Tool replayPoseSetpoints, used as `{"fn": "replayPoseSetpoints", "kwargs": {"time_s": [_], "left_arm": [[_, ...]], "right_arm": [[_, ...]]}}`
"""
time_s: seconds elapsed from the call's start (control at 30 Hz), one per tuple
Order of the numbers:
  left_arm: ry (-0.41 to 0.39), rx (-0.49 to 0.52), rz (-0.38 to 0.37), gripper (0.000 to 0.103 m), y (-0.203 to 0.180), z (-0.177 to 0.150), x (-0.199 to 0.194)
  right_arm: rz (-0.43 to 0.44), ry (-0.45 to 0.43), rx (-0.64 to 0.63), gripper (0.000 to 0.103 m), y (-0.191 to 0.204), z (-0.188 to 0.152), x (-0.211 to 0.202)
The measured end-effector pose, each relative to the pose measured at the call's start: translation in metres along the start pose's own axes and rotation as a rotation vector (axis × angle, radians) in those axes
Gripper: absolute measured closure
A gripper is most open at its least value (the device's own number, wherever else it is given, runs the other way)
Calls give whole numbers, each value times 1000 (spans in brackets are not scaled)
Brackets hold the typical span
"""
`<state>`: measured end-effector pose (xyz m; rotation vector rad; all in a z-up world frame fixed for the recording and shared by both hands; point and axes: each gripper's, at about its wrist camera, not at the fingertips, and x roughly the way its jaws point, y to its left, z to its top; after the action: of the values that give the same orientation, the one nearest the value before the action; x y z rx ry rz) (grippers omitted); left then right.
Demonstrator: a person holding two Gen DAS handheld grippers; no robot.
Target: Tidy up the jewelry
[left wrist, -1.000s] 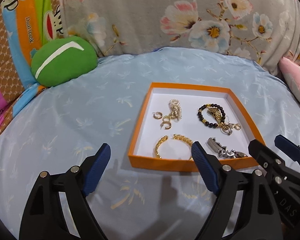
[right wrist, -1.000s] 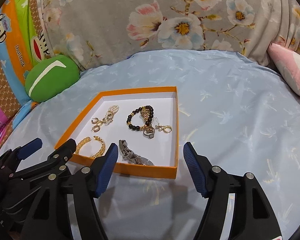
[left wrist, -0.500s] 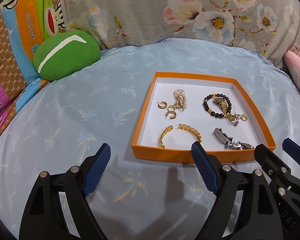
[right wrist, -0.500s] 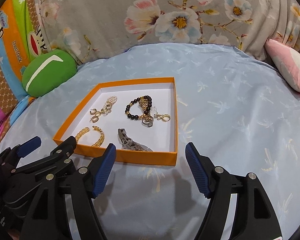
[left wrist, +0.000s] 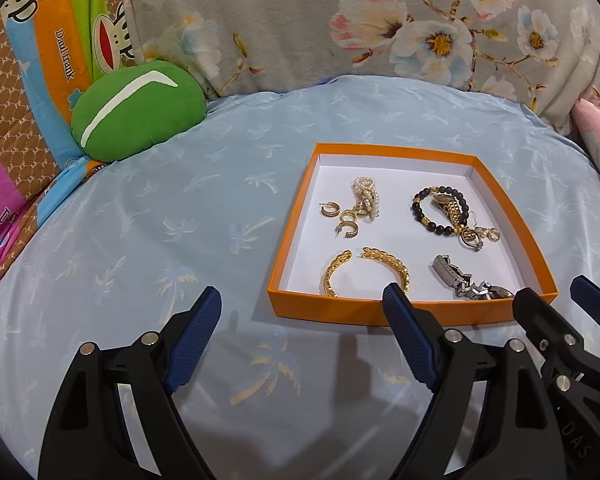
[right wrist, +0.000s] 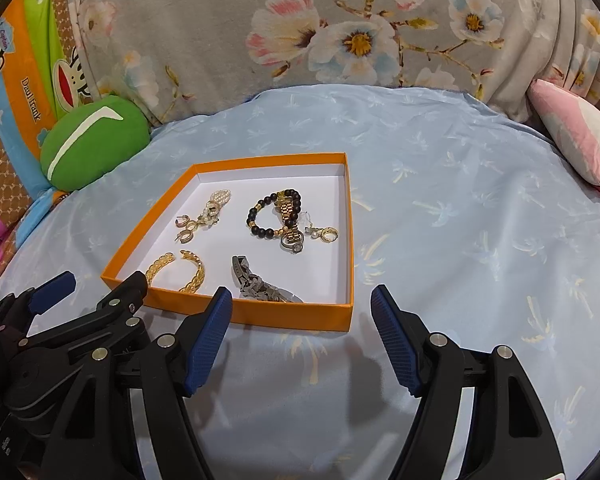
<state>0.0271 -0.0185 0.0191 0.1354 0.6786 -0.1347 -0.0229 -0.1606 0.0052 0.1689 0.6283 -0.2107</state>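
An orange tray (left wrist: 292, 248) (right wrist: 350, 240) with a white floor lies on the light blue sheet. In it lie a gold cuff bracelet (left wrist: 396, 268) (right wrist: 194, 276), gold hoop earrings with a pearl piece (left wrist: 364, 196) (right wrist: 216, 204), a black bead bracelet with a gold watch band (left wrist: 440, 208) (right wrist: 276, 216), rings (right wrist: 326, 234) and a silver watch band (left wrist: 464, 280) (right wrist: 256, 280). My left gripper (left wrist: 302, 336) is open and empty, just short of the tray's near edge. My right gripper (right wrist: 302, 334) is open and empty beside it, near the tray's near right corner.
A green cushion (left wrist: 136, 112) (right wrist: 92, 144) lies at the back left against a cartoon-print blanket (left wrist: 52, 40). A floral grey quilt (left wrist: 380, 20) lines the back. A pink plush toy (right wrist: 576, 136) lies at the far right.
Both grippers have drawn back and risen a little from the tray. The tray now sits farther from the fingertips. Both stay open and empty.
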Motion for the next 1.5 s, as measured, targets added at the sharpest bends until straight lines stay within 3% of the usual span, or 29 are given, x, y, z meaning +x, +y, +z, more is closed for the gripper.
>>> {"fn": "replayPoseSetpoints", "kwargs": {"time_s": [1.17,1.5], "left_arm": [[4,-3,-6,22,-1,3,-1],[5,-10,10,18,0,1,0]], "right_arm": [[-6,-8,-3,32,-1,2,-2],[-4,-8,-4,32,0,1,-2]]}}
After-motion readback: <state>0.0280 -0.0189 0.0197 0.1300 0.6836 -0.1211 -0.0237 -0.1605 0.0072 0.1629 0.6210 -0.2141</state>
